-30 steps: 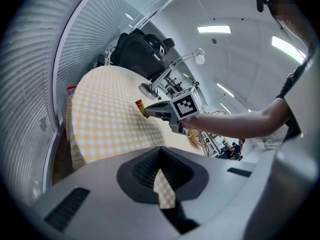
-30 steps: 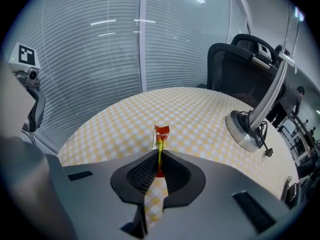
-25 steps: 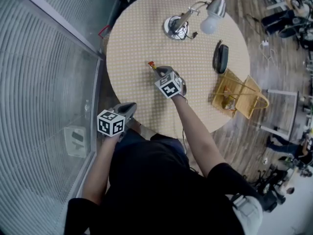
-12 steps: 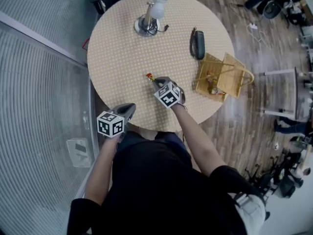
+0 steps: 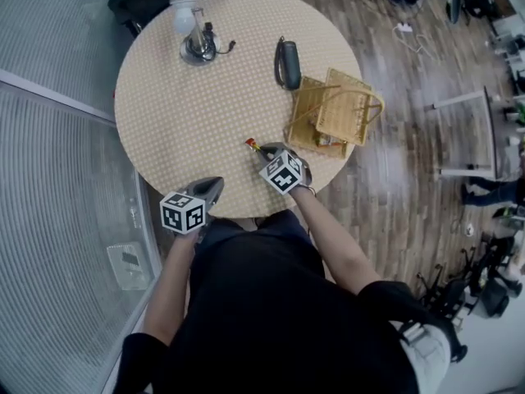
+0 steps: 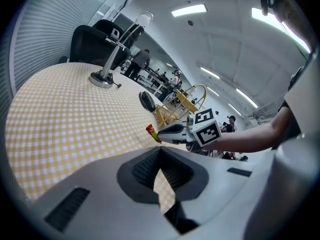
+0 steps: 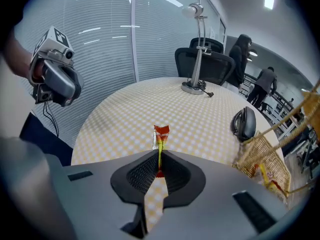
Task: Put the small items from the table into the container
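My right gripper (image 5: 259,148) is shut on a small red-and-yellow sachet (image 5: 251,144), held above the near part of the round checked table (image 5: 189,113). The sachet (image 7: 160,134) sticks up from between the pads in the right gripper view. The yellow wicker basket (image 5: 299,121) stands at the table's right edge, lid flaps up, a short way right of the sachet. My left gripper (image 5: 218,182) hovers at the table's near edge, shut with nothing in it. The left gripper view shows the sachet (image 6: 151,132) and the basket (image 6: 175,106) behind it.
A desk lamp (image 5: 195,43) stands at the far left of the table, and a black oval case (image 5: 287,62) lies just beyond the basket. A glass wall with blinds runs along the left. Office chairs and people are farther off on the wooden floor.
Table, lamp and basket have slid leftward in the head view as I move along the table's edge. The right gripper still holds the sachet, now closer to the basket.
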The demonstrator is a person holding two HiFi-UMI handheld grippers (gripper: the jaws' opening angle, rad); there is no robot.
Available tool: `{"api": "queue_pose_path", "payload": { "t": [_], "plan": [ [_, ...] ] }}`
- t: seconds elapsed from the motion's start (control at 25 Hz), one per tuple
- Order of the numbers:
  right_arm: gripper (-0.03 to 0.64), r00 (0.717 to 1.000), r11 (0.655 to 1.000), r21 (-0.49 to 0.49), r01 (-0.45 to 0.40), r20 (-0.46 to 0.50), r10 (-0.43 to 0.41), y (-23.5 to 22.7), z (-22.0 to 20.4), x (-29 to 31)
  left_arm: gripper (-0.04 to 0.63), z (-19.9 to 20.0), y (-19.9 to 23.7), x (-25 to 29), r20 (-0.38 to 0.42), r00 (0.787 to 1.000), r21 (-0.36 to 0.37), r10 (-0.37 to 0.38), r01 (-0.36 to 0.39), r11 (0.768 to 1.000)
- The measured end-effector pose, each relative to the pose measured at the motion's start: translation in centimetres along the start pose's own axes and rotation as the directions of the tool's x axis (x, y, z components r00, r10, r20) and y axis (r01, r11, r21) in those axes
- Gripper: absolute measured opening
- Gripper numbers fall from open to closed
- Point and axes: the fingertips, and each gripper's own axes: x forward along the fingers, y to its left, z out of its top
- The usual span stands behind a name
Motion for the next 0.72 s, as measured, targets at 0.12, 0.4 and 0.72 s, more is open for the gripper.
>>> {"api": "queue_pose_path", "payload": {
  "t": [0.12, 0.4, 0.72],
  "plan": [
    [0.041, 1.0, 1.0, 0.018, -0.011, 0.0, 0.011, -0.7, -2.9, -1.6, 0.003, 0.1, -2.3, 1.7, 0.001, 1.0, 0.013, 0.009, -0.009, 1.0],
    [0.041, 1.0, 1.0, 0.018, -0.02, 0.024, 0.02, -2.8, -7.3, -3.7, 0.003, -0.1, -6.4, 6.4, -0.008, 1.0, 0.032, 0.011, -0.011, 0.999],
    [0.041, 0.995, 0.995, 0.099, 0.023, 0.095, -0.032, -6.1, -10.1, -7.7, 0.003, -0.9, -10.9, 9.5, -0.037, 0.999, 0.077, 0.007, -0.004, 0.997]
  ]
}}
